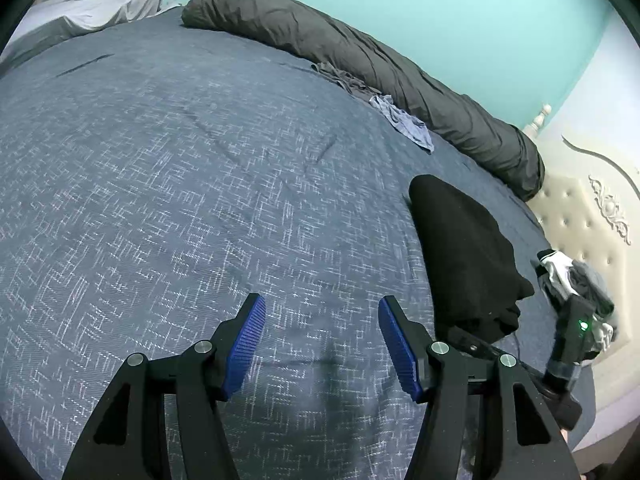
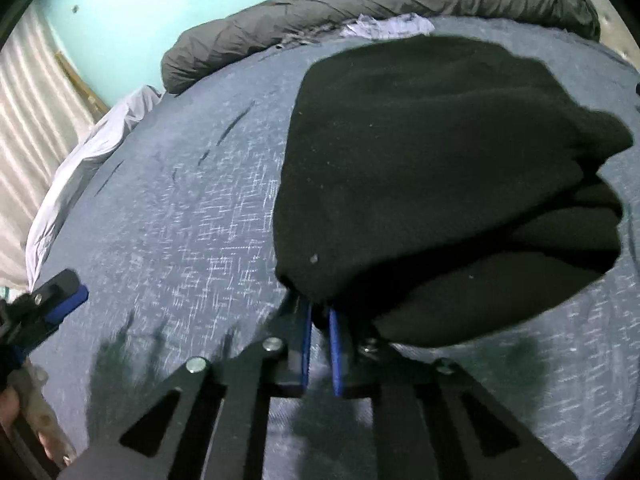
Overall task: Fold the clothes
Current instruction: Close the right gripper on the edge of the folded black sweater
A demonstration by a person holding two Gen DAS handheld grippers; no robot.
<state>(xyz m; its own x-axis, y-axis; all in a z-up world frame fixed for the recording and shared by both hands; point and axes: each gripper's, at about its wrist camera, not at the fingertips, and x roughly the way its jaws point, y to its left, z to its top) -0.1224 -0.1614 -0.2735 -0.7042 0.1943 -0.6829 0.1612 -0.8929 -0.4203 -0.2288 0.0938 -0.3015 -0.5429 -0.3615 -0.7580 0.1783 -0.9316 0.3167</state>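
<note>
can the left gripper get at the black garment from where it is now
Probably yes: the left gripper is open and empty above bare bedspread, with nothing between it and the black garment, already pinched by the right gripper.

Black garment [image 2: 440, 184] — matt, fuzzy knit; bedspread [image 1: 200, 200] — coarse woven blue cloth.
</note>
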